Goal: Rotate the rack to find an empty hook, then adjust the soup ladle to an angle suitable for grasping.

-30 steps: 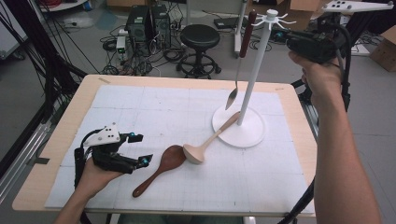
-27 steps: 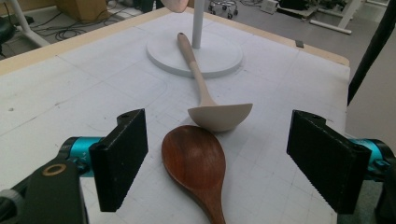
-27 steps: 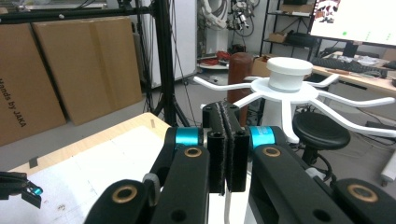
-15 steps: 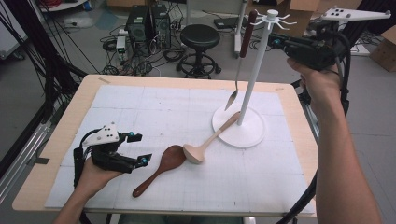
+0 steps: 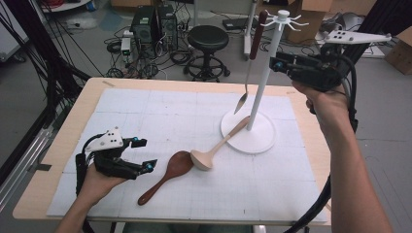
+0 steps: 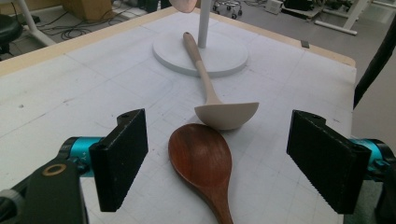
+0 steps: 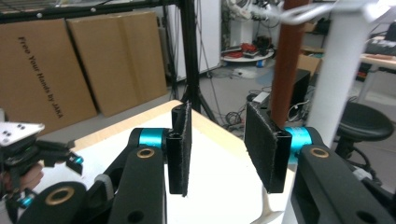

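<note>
Right claw [image 5: 279, 63], jaws just parted with nothing between, has freed the spoon [image 5: 251, 58] hung on the rack [image 5: 265, 73]; left claw [image 5: 143, 155] waits apart by the dark spoon [image 5: 167, 174] on the desk [image 5: 73, 126].

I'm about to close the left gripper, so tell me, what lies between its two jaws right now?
In the left gripper view, the dark wooden spoon lies on the mat between the open left gripper jaws, untouched; the pale ladle sits just beyond.

Black tool [image 5: 141, 154] bodies with cyan collars, brass-ringed screw holes, grey three-cornered plates, thick black cables; bare forearms.
</note>
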`<action>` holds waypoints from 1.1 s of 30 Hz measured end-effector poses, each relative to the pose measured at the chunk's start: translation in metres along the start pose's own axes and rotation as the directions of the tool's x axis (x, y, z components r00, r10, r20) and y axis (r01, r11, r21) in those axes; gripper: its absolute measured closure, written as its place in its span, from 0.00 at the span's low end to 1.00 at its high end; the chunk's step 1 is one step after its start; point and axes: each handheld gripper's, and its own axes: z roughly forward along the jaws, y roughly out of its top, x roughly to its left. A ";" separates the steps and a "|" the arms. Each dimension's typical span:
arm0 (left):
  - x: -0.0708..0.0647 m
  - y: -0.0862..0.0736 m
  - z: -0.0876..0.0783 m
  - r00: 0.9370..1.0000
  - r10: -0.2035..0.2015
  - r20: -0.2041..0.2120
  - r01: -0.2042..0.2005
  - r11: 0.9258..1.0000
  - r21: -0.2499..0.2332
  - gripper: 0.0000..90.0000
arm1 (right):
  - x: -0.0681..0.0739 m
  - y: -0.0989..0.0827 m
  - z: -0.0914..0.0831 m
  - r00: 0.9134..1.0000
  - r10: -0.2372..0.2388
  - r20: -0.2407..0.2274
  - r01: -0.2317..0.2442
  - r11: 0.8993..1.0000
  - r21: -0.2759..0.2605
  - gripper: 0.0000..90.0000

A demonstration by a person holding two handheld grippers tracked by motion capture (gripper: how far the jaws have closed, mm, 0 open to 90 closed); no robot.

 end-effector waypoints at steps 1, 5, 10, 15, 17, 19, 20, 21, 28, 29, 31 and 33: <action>0.000 0.000 0.000 1.000 0.000 0.000 0.000 1.000 0.000 0.23 | 0.002 -0.003 0.000 1.000 0.001 -0.004 -0.001 1.000 0.004 0.68; 0.000 0.000 0.001 1.000 0.001 -0.002 -0.001 1.000 0.005 0.23 | 0.006 -0.013 0.002 1.000 0.004 -0.020 -0.003 1.000 0.018 0.65; 0.000 -0.001 0.001 1.000 -0.002 -0.008 0.002 1.000 0.006 0.23 | 0.011 -0.031 0.005 0.999 0.010 -0.031 -0.009 0.999 0.038 0.62; 0.000 -0.002 0.001 1.000 -0.001 -0.006 0.001 1.000 0.009 0.23 | 0.016 -0.051 0.008 0.999 0.015 -0.046 -0.012 0.998 0.060 0.59; 0.000 -0.002 0.001 1.000 -0.001 -0.005 0.001 1.000 0.011 0.23 | 0.017 -0.058 0.009 0.999 0.021 -0.050 -0.017 0.997 0.069 0.58; 0.000 -0.003 0.002 1.000 -0.004 -0.008 0.004 1.000 0.015 0.23 | 0.018 -0.064 0.009 0.998 0.023 -0.050 -0.019 0.997 0.076 0.57; 0.000 -0.003 0.002 1.000 -0.005 -0.009 0.005 1.000 0.013 0.23 | 0.019 -0.066 0.010 0.998 0.024 -0.053 -0.020 0.997 0.081 0.57; 0.000 -0.003 0.002 1.000 -0.005 -0.010 0.005 1.000 0.014 0.23 | 0.020 -0.069 0.010 0.998 0.024 -0.052 -0.020 0.996 0.085 0.57; -0.001 -0.004 0.003 1.000 0.000 -0.010 0.000 1.000 0.020 0.23 | 0.026 -0.089 0.014 0.997 0.036 -0.064 -0.029 0.994 0.101 0.54; -0.001 -0.004 0.003 1.000 0.000 -0.010 0.001 1.000 0.020 0.23 | 0.027 -0.093 0.015 0.997 0.039 -0.067 -0.032 0.994 0.107 0.54; -0.001 -0.004 0.004 1.000 -0.004 -0.011 0.005 1.000 0.019 0.23 | 0.028 -0.100 0.018 0.997 0.043 -0.070 -0.035 0.993 0.116 0.54; -0.002 -0.004 0.004 1.000 -0.004 -0.012 0.004 1.000 0.020 0.23 | 0.029 -0.106 0.021 0.996 0.045 -0.076 -0.036 0.991 0.127 0.53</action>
